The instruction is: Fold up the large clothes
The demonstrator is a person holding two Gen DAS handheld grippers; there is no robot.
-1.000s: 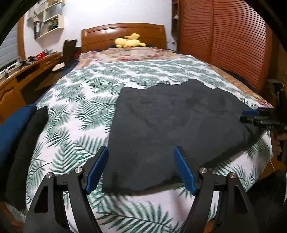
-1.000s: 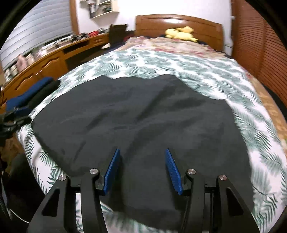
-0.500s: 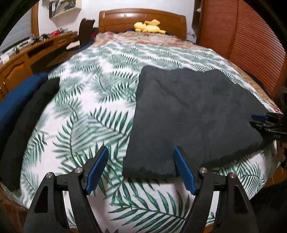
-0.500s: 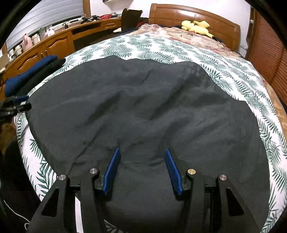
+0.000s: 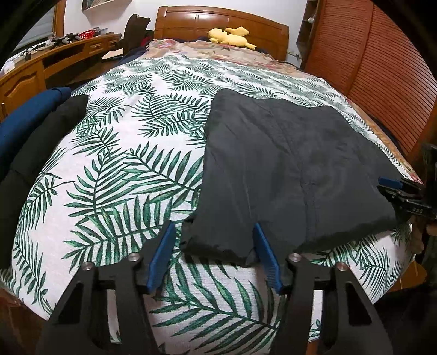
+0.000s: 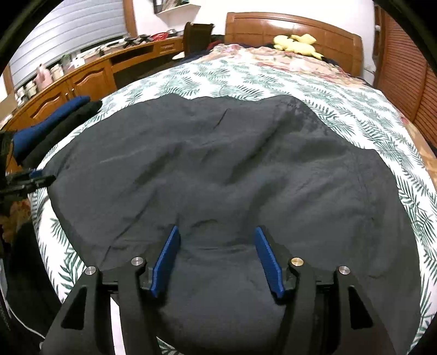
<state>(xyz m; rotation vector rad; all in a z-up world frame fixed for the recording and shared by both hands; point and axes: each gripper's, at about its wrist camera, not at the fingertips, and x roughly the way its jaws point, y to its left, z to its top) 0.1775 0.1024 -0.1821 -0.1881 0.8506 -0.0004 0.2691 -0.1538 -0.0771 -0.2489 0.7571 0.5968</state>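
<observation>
Dark garment spread flat on bed, near foot edge. Left gripper fingers closing around corner hem, not pinching yet; right gripper fingers opening, empty. Soft, floppy, light, so grab corners.

We see a dark charcoal garment lying on a white bedspread printed with green palm fronds. At ten o'clock sit a navy blue bundle and a black one. At twelve o'clock, a yellow plush toy rests against the reddish-brown wooden headboard. Both grippers carry blue pads.
</observation>
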